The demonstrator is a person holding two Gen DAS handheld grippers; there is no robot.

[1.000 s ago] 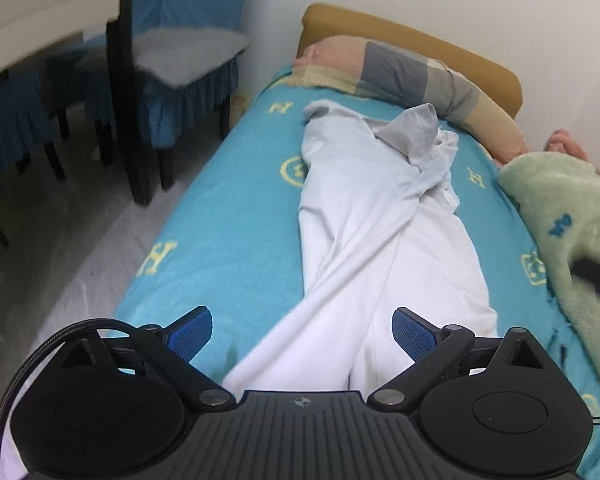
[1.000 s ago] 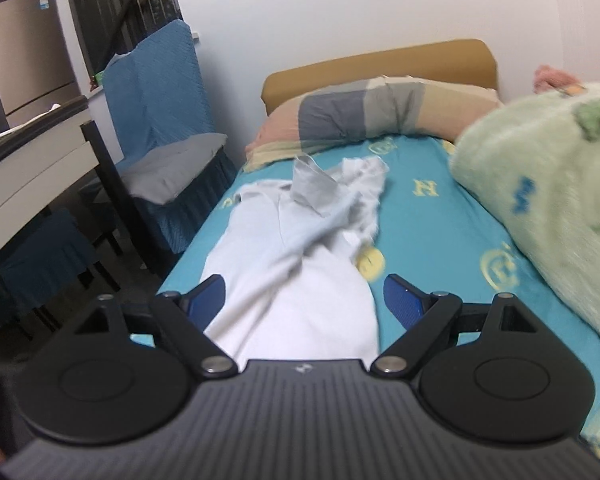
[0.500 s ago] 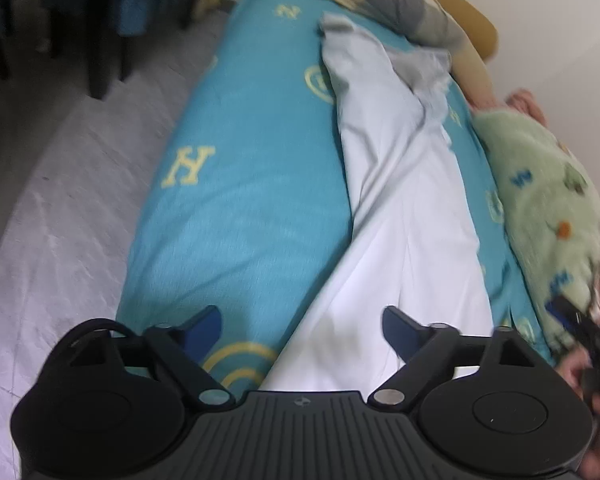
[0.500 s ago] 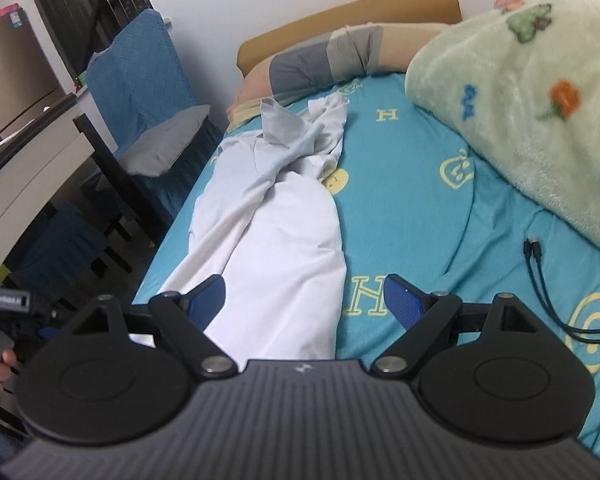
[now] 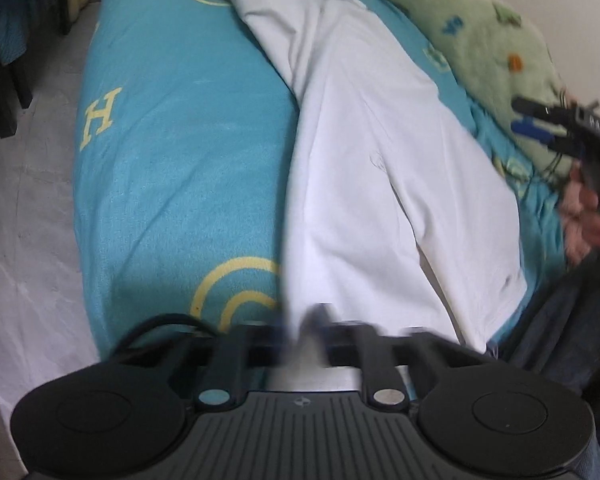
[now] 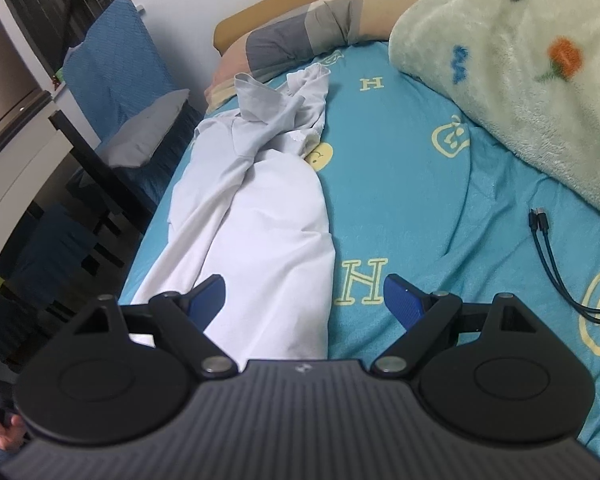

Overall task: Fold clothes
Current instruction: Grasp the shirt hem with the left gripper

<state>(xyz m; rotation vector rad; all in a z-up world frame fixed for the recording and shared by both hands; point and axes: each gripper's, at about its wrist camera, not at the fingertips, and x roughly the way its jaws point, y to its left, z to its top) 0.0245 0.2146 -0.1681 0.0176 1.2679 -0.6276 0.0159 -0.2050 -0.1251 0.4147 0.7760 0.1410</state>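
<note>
White trousers (image 6: 260,216), limp and light, lie lengthwise on bedsheet (image 6: 400,184); left gripper (image 5: 312,332) pinches hem, right gripper (image 6: 304,300) gapes empty.

A green blanket (image 6: 520,80) lay along the bed's (image 6: 400,152) right edge, a dark cable (image 6: 552,256) just beside it. A striped pillow (image 6: 300,36) sat at the head; a blue chair (image 6: 112,80) stood off the left edge.

My bed (image 6: 412,184), under a teal sheet with yellow letters and rings, carries the white garment (image 6: 260,232) lengthwise along its left half, a striped pillow (image 6: 300,36) at the head, a green fleece blanket (image 6: 520,64) (right side) and a dark cable (image 6: 556,264).
</note>
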